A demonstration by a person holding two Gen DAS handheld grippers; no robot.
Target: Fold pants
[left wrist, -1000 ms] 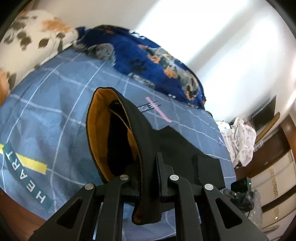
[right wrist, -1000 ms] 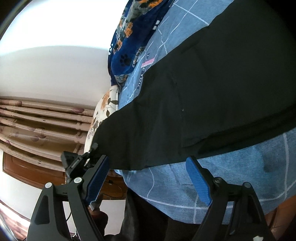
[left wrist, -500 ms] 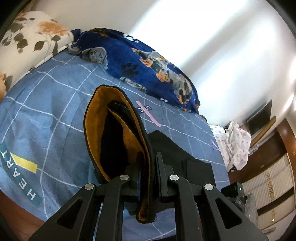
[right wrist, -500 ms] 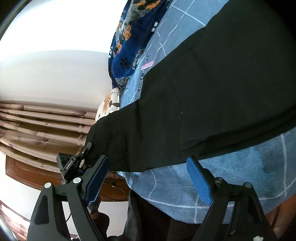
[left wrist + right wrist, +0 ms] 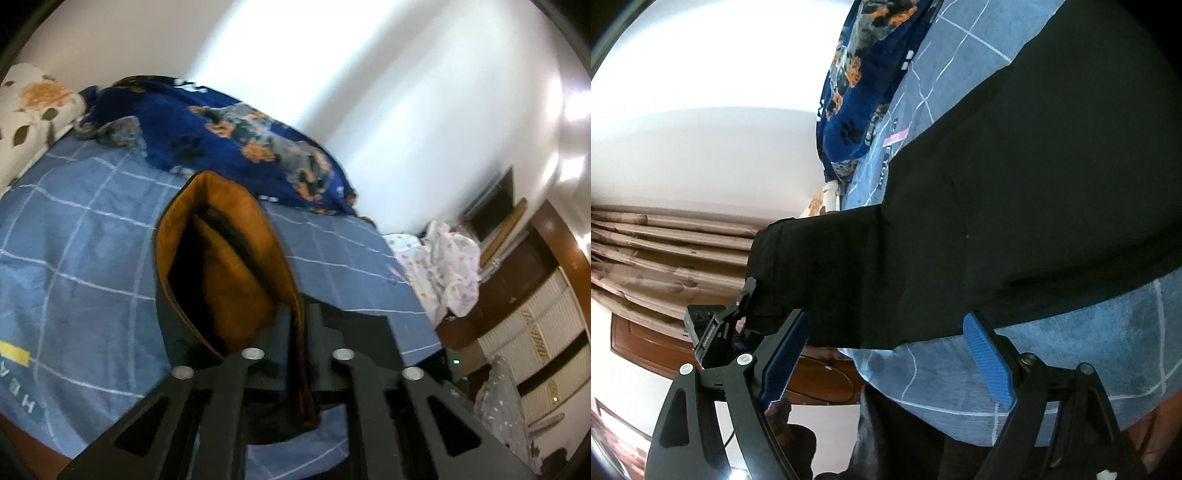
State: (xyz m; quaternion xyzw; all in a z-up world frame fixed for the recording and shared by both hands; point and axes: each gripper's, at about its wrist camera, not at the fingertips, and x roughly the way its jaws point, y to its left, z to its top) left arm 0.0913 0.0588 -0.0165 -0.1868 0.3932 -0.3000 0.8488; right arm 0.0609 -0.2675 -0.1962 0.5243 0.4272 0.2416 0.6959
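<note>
The black pants with an orange-brown lining (image 5: 221, 266) lie across the bed under its blue checked cover (image 5: 85, 236). One end of them is raised off that cover and gapes open, showing the lining. The left gripper (image 5: 301, 332) has its fingers pinched tight on the black cloth at the edge of that raised end. In the right wrist view that end hangs off the near edge of the bed, with the rest of the pants spread flat over the cover. The right gripper (image 5: 886, 363) waits just off the bed's near edge, fingers wide with nothing between them, close to the pants' lower hem.

The step looks like carrying the lifted end over to make a fold. To do it well, keep the pinch firm and sweep low and steadily across the bed. The free fingers should take the hem or pin the flat part, so the layers meet edge to edge without dragging.
</note>
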